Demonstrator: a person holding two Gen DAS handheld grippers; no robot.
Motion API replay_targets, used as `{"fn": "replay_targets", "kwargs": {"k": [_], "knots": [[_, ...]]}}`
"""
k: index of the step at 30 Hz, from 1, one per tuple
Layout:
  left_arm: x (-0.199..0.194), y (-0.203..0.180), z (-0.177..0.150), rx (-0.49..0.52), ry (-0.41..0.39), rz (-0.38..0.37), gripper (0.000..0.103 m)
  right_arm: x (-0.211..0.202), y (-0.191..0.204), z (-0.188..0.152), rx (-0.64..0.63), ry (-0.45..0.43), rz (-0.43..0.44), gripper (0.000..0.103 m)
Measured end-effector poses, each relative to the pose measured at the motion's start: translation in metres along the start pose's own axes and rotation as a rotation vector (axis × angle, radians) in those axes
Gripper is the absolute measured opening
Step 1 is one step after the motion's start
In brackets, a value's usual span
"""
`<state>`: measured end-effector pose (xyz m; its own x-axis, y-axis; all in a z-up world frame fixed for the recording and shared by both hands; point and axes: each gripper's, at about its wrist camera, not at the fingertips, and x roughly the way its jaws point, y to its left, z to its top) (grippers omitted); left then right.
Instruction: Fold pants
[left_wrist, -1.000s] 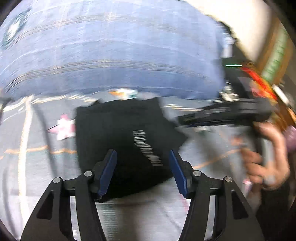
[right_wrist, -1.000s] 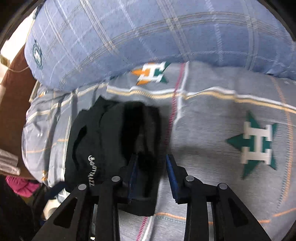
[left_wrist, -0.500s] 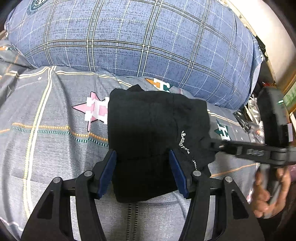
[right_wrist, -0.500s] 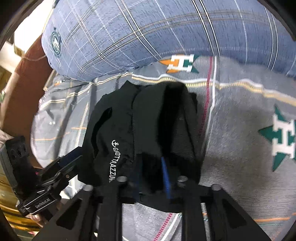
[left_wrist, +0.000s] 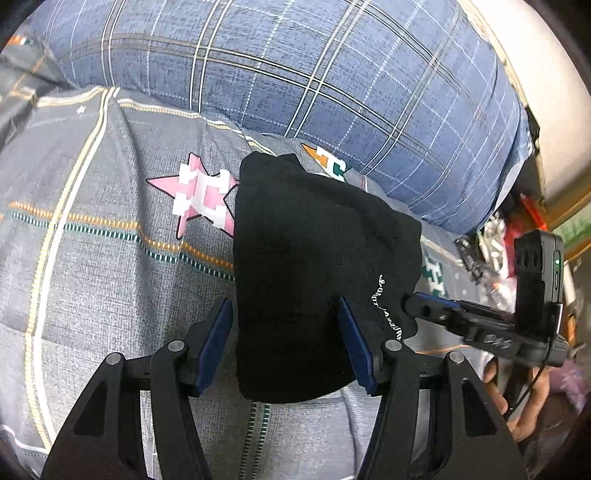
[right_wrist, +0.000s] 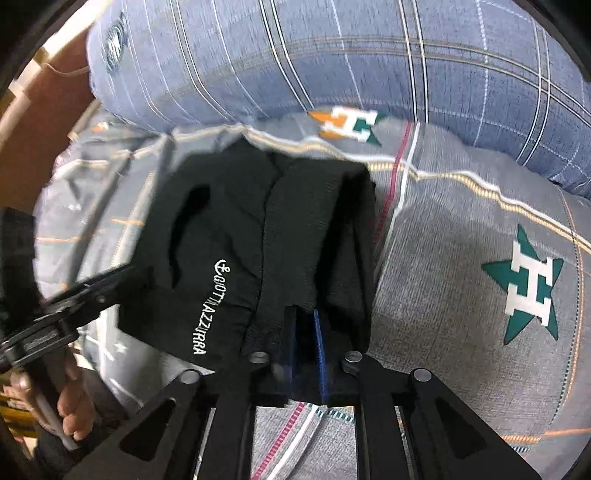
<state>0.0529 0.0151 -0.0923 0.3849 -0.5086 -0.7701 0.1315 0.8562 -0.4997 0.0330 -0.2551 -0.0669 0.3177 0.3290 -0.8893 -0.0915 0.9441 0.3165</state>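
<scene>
The black pants (left_wrist: 314, 266) lie folded into a compact bundle on the grey bedsheet, with white lettering near one edge; they also show in the right wrist view (right_wrist: 258, 240). My left gripper (left_wrist: 286, 343) is open, its blue-padded fingers straddling the near edge of the bundle. My right gripper (right_wrist: 306, 332) is shut on the near edge of the pants; the cloth covers its fingertips. It also shows at the bundle's right side in the left wrist view (left_wrist: 432, 308).
A large blue plaid pillow (left_wrist: 295, 74) lies behind the pants. The grey bedsheet (left_wrist: 92, 258) has star prints and stripes. Clutter (left_wrist: 498, 236) sits beyond the bed's right edge. A brown headboard or wall (right_wrist: 44, 122) is at the left in the right wrist view.
My right gripper has closed on the edge of the pants. My left gripper has swung round and come closer, so the bundle sits between its open fingers.
</scene>
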Motion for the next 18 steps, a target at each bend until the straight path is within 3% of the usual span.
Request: {"fn": "replay_targets", "kwargs": {"k": [1,3,7,13,15,18], "knots": [[0.000,0.005,0.002,-0.022,0.009,-0.019,0.058,-0.006,-0.007,0.001,0.026,-0.022,0.033,0.052],[0.002,0.011,0.006,-0.059,0.021,-0.043,0.058,-0.018,-0.022,0.002,0.091,-0.077,0.079,0.074],[0.014,0.017,0.013,-0.115,0.062,-0.097,0.058,-0.009,-0.036,0.009,0.181,-0.063,0.175,0.076],[0.025,0.017,0.013,-0.143,0.093,-0.111,0.058,0.032,-0.037,0.004,0.217,0.068,0.144,0.075],[0.022,0.017,0.012,-0.142,0.090,-0.117,0.057,0.030,-0.034,0.002,0.211,0.069,0.186,0.066],[0.020,0.018,0.011,-0.141,0.089,-0.116,0.057,0.019,-0.026,0.002,0.171,0.033,0.200,0.065]]}}
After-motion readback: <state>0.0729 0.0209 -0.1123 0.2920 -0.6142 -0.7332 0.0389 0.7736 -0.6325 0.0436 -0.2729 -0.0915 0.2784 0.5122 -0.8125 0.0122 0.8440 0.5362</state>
